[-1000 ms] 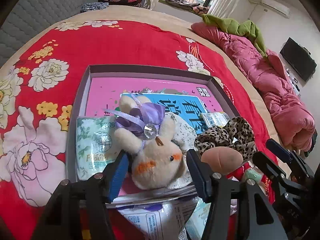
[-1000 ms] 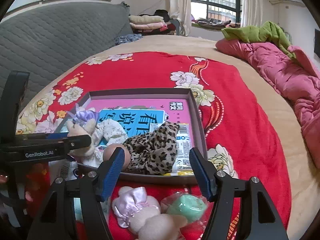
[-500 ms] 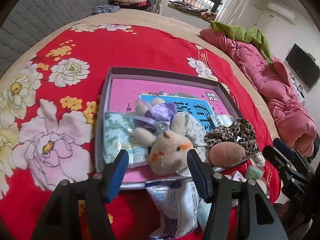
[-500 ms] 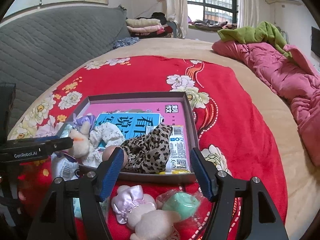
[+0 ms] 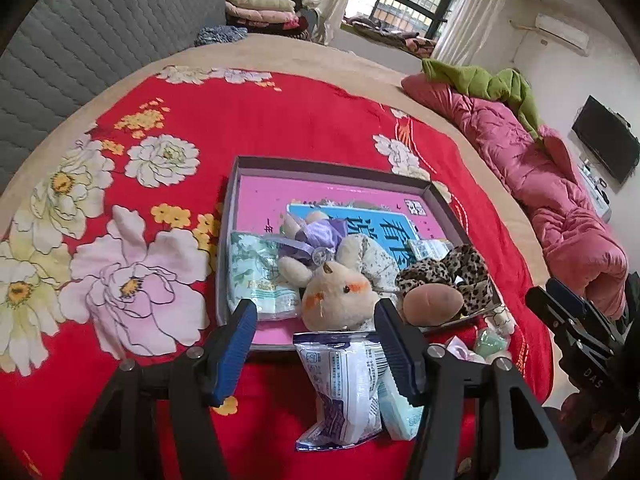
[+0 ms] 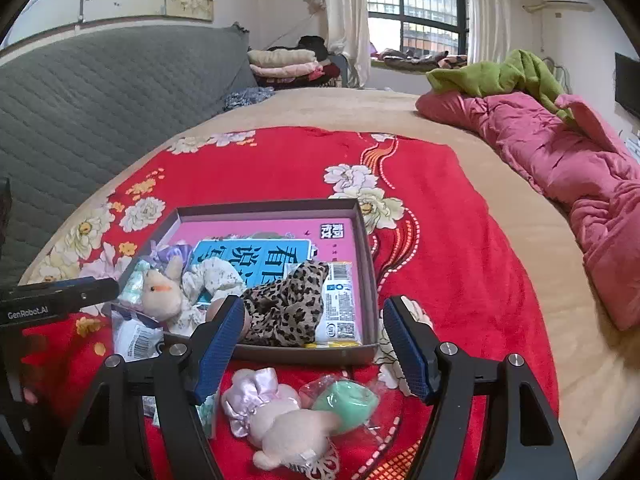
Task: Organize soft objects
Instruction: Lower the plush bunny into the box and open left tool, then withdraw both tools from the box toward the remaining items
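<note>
A shallow grey box (image 5: 336, 167) (image 6: 370, 264) with a pink floor lies on the red flowered bedspread. In it are a beige plush rabbit with a purple bow (image 5: 336, 296) (image 6: 160, 292), a leopard-print plush (image 5: 452, 276) (image 6: 288, 304) and a green tissue pack (image 5: 256, 276). My left gripper (image 5: 314, 344) is open and empty, just in front of the box, above a white tissue packet (image 5: 344, 392). My right gripper (image 6: 312, 348) is open and empty, above a pink plush (image 6: 276, 416) and a wrapped green ball (image 6: 346, 400) on the bedspread.
A pink quilt (image 6: 560, 160) and a green blanket (image 6: 500, 76) lie along the right side of the bed. A grey padded headboard (image 6: 100, 92) stands at the left. Folded clothes (image 5: 260, 4) are stacked at the far end.
Both grippers have pulled back from the box. The rabbit, which was between my left fingers, now lies in the box, and the white packet shows below the left gripper.
</note>
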Tool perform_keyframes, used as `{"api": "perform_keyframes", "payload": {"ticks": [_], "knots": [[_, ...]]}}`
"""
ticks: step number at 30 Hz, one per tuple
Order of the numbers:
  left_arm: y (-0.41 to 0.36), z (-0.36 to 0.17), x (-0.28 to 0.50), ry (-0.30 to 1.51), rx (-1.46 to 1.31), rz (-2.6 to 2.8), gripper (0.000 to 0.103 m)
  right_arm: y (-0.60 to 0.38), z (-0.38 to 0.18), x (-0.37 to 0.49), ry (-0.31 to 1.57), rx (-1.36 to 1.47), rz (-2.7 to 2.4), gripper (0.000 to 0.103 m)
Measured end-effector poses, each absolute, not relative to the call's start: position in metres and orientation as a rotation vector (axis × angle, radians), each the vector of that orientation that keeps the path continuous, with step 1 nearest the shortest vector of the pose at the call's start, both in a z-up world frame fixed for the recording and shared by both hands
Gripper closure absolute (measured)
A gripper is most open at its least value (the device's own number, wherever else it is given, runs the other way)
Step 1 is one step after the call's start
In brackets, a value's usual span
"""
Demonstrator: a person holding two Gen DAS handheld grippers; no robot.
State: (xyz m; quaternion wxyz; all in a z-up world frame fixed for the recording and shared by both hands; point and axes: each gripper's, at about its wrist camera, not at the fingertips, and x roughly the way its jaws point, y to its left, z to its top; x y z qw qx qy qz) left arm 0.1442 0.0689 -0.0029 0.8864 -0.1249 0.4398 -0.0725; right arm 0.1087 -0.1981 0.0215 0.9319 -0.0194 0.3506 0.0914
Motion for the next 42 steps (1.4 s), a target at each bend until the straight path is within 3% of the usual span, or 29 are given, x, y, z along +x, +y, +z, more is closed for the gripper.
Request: {"api": "perform_keyframes", "payload": {"ticks": [19,42], "knots": [[0.07,0.031,0.107,0.856,-0.251,-0.129,0.042,-0.224,0.049,0.069,0.653,-0.047,0.174,0.029],[0.055,0.022,0.08,0.902,-0.223,-0.137,0.042,-0.21,0.018,0.031,0.722,-0.113,0.263,0.029]]}}
